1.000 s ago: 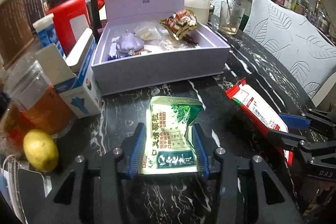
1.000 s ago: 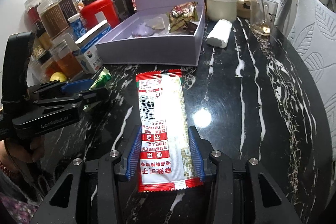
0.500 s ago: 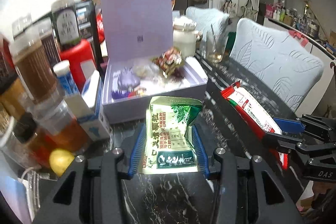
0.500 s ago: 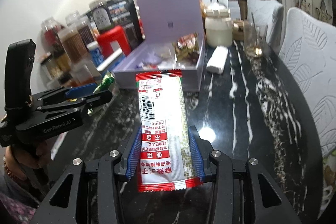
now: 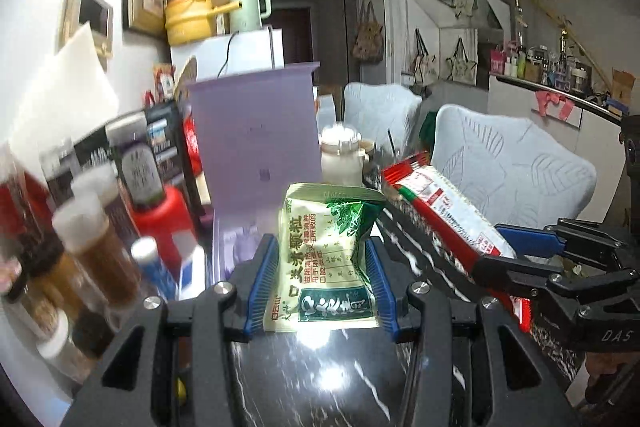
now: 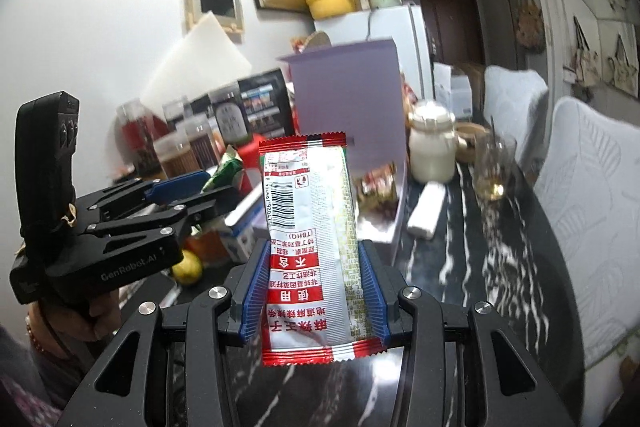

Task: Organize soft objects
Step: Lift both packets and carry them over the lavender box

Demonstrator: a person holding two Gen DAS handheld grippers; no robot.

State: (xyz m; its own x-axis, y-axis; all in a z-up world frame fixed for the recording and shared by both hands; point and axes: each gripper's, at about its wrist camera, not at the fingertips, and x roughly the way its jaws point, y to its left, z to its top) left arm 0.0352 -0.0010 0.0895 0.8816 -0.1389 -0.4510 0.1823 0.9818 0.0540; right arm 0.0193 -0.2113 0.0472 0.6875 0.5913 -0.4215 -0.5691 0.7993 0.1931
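Observation:
My left gripper is shut on a green and cream snack packet, held up off the black marble table. My right gripper is shut on a long red and white snack packet, also lifted clear of the table. Each gripper shows in the other's view: the right one with its red packet, the left one with the green packet. Ahead stands the open lilac box, its lid upright; a wrapped snack lies inside.
Jars, a red canister and a carton crowd the left of the table. A white jar, a glass and a white roll sit right of the box. A lemon lies low left. Pale chairs line the right.
Both grippers have risen off the table with their packets and tilted up, so the box now sits lower in view and the room behind appears.

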